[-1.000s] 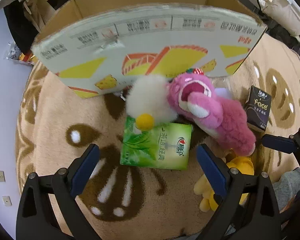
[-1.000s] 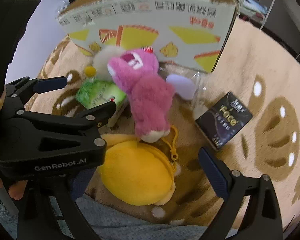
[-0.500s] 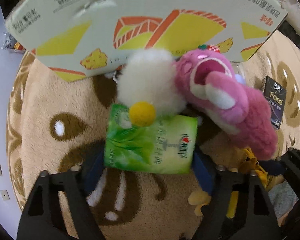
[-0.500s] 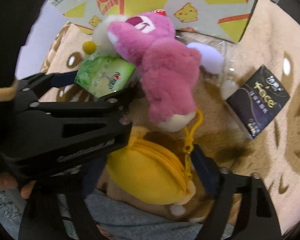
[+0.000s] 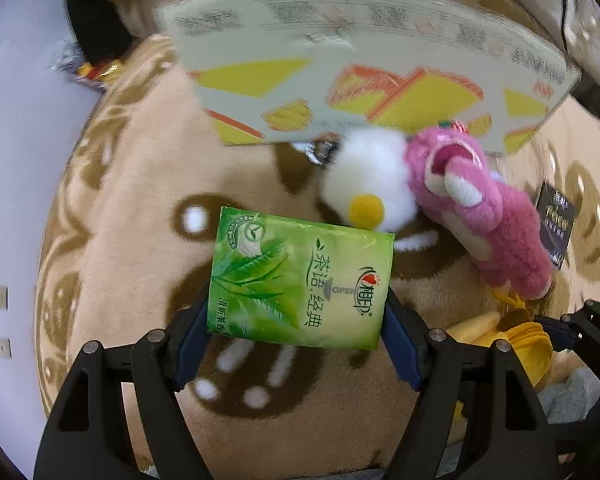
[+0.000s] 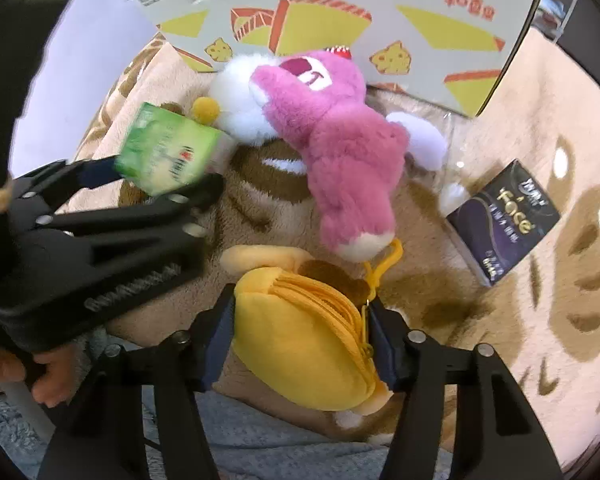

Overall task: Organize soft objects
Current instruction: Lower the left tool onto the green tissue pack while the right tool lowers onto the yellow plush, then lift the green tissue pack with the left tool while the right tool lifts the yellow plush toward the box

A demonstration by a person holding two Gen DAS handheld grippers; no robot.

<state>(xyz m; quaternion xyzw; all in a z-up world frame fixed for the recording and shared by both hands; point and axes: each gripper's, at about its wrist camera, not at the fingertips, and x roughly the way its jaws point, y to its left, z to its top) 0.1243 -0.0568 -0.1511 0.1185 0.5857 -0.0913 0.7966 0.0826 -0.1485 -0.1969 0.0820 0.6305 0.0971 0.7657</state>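
Observation:
My left gripper [image 5: 298, 340] is shut on a green tissue pack [image 5: 300, 284] and holds it above the rug; the pack also shows in the right wrist view [image 6: 168, 154]. My right gripper [image 6: 300, 336] is shut on a yellow plush pouch [image 6: 308, 340] with a zip. A pink plush bear [image 6: 340, 152] lies on the rug beyond it, next to a white fluffy toy [image 6: 240, 100] with a yellow pompom. Both toys show in the left wrist view, the bear [image 5: 480, 216] right of the white toy [image 5: 368, 176]. A printed cardboard box [image 5: 360, 76] stands behind them.
A dark tissue pack [image 6: 504, 220] lies on the beige patterned rug [image 6: 520, 80] to the right. A clear bag with a pale purple item [image 6: 424, 140] lies by the box. Grey cloth [image 6: 260, 440] is at the near edge. A wall with sockets [image 5: 0, 296] is at left.
Both grippers closed: the left on the green tissue pack, the right on the yellow pouch. The left gripper has lifted the pack and pulled it back from the white toy.

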